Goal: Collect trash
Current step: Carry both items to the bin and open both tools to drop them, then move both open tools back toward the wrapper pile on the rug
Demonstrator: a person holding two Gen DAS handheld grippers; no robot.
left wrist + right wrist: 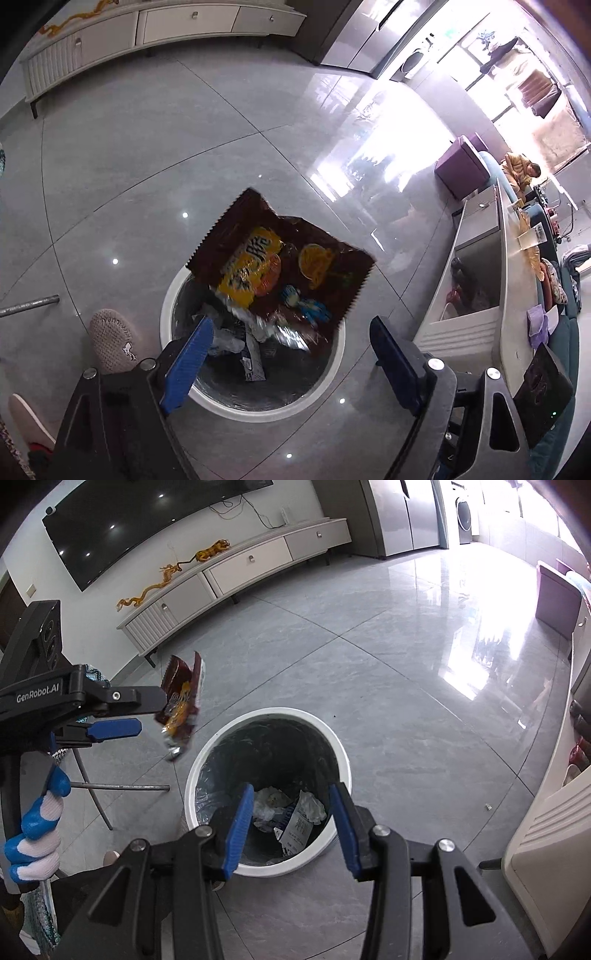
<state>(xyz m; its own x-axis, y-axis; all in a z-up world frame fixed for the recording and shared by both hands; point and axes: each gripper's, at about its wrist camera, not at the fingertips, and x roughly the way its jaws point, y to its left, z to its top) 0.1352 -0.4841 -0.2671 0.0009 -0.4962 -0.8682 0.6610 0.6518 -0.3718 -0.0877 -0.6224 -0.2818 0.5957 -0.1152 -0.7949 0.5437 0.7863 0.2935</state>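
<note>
So the right gripper sits closest in its own view, blue-padded fingers parted about halfway with nothing between them, hanging right over the trash bin. Down inside the bin there's crumpled white paper and a small printed carton lying on the dark liner.

Left gripper has its fingers spread wide, and the snack wrapper is not pinched by either pad; it's loose in the air just past the fingertips, above the bin's near-left rim. From the right wrist view you see the same dark red and yellow wrapper edge-on just off the tip of the left gripper, up and to the left of the bin opening. A gloved hand grips that tool's handle.

Further out: grey tiled floor, a long white TV cabinet with a golden dragon figure on top, and a dark TV on the wall.
</note>
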